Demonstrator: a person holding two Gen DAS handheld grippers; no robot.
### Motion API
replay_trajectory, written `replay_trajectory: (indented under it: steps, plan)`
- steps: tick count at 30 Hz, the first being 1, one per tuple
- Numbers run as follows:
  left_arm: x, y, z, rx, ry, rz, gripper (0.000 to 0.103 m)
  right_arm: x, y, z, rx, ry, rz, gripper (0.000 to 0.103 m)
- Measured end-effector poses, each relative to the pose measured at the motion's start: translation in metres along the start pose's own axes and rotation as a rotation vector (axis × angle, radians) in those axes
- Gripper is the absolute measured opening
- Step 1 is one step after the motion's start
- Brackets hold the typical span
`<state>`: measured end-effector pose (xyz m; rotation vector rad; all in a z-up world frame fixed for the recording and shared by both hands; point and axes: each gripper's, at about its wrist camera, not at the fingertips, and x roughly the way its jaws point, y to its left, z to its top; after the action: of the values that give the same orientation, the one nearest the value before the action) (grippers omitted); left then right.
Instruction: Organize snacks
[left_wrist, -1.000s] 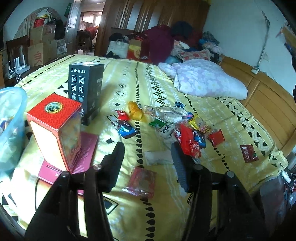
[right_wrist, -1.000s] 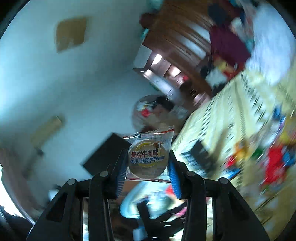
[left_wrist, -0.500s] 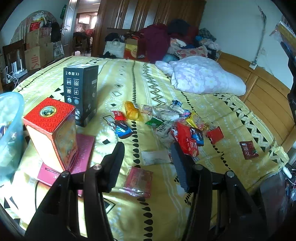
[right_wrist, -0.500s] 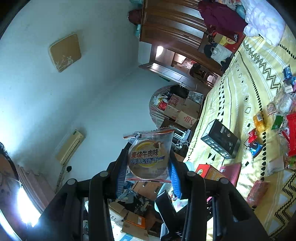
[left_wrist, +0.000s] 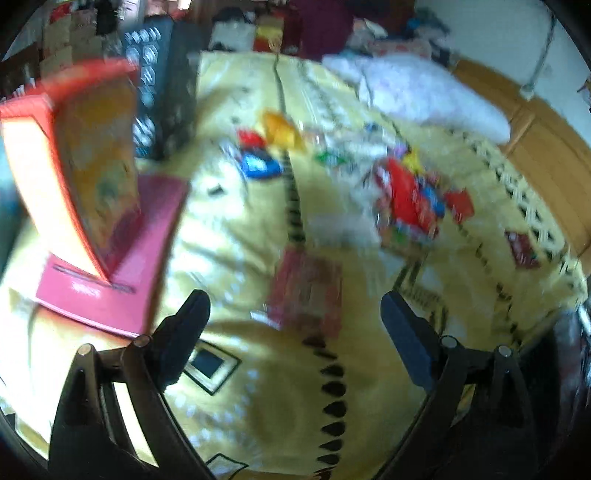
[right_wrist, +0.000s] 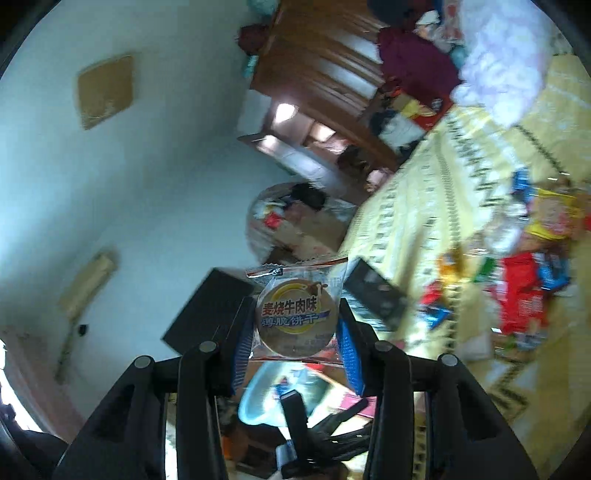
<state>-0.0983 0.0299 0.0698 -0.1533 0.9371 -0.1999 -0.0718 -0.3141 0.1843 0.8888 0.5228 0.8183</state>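
A bed covered in a yellow patterned bedsheet (left_wrist: 236, 236) is seen through two fisheye views, both blurred by motion. From the left wrist view, the left gripper (left_wrist: 295, 332) is angled down at the bed, its black fingers (left_wrist: 184, 328) spread wide and opening further, with nothing between them. Just ahead of them a flat, translucent red snack packet (left_wrist: 306, 291) lies on the sheet. Farther off, a loose pile of brightly coloured snack wrappers (left_wrist: 406, 199) is scattered across the middle of the bed. To the left, an upright red and orange carton (left_wrist: 74, 162) stands on a flat pink booklet (left_wrist: 122, 266), with a tall black box (left_wrist: 162, 88) behind it.

From the right wrist view, a round biscuit in a clear wrapper with printed Chinese lettering (right_wrist: 293, 314) is gripped between the blue-padded fingers (right_wrist: 349, 354) of the right gripper (right_wrist: 295, 350), which are easing apart slightly while the pads are seen at the wrapper's edges. Below, a pale blue plastic basin (right_wrist: 258, 398) is partly visible.

As a judgement, the slackening hold could let the biscuit slip out before the basin is under it. The thin red packet could be missed or crumpled, or bedsheet fabric pinched with it, if the left fingers are closed too low.
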Motion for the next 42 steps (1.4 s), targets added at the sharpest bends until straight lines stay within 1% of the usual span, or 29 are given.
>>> replay_trajectory:
  steps: [2, 7, 9, 11, 12, 13, 14, 15, 17, 19, 23, 28, 32, 34, 39, 42]
  plan:
    - [0.011, -0.005, -0.004, 0.04, 0.027, 0.003, 0.094, -0.005, -0.016, -0.003, 0.029, 0.0, -0.028, 0.047]
    - [0.031, -0.019, 0.005, 0.139, 0.015, 0.03, 0.094, -0.004, -0.033, -0.007, 0.034, 0.016, -0.077, 0.047]
    - [0.046, -0.019, 0.007, 0.158, 0.033, 0.055, 0.094, 0.001, -0.037, -0.008, 0.033, 0.028, -0.086, 0.047]
    - [0.062, -0.018, 0.005, 0.165, 0.075, 0.065, 0.088, 0.005, -0.038, -0.009, 0.027, 0.035, -0.092, 0.047]
    - [0.067, -0.017, 0.004, 0.166, 0.092, 0.073, 0.071, 0.007, -0.037, -0.01, 0.027, 0.038, -0.091, 0.047]
    - [0.071, -0.016, 0.002, 0.162, 0.106, 0.079, 0.065, 0.009, -0.038, -0.01, 0.032, 0.043, -0.085, 0.047]
    - [0.07, -0.017, 0.001, 0.156, 0.097, 0.086, 0.064, 0.012, -0.039, -0.01, 0.04, 0.046, -0.077, 0.047]
    - [0.066, -0.018, 0.001, 0.16, 0.087, 0.088, 0.059, 0.017, -0.042, -0.011, 0.052, 0.053, -0.062, 0.047]
    - [0.061, -0.022, 0.003, 0.16, 0.082, 0.077, 0.057, 0.024, -0.042, -0.011, 0.068, 0.067, -0.04, 0.047]
    - [0.05, -0.024, 0.009, 0.154, 0.047, 0.067, 0.056, 0.031, -0.038, -0.01, 0.058, 0.078, -0.032, 0.047]
    - [0.006, -0.026, 0.032, 0.125, -0.059, 0.044, 0.056, 0.045, -0.025, -0.007, 0.046, 0.092, 0.004, 0.047]
    - [-0.063, -0.015, 0.064, 0.079, -0.219, 0.047, 0.056, 0.066, -0.009, -0.001, 0.079, 0.12, 0.137, 0.047]
    - [-0.116, 0.02, 0.084, -0.011, -0.341, 0.076, 0.056, 0.091, 0.017, 0.002, 0.065, 0.173, 0.237, 0.047]
    - [-0.138, 0.041, 0.089, -0.059, -0.383, 0.104, 0.056, 0.105, 0.028, 0.001, 0.067, 0.2, 0.275, 0.047]
    - [-0.179, 0.097, 0.093, -0.159, -0.466, 0.196, 0.056, 0.152, 0.06, -0.011, 0.087, 0.286, 0.373, 0.047]
    - [-0.196, 0.131, 0.09, -0.225, -0.497, 0.241, 0.056, 0.183, 0.082, -0.021, 0.071, 0.334, 0.399, 0.047]
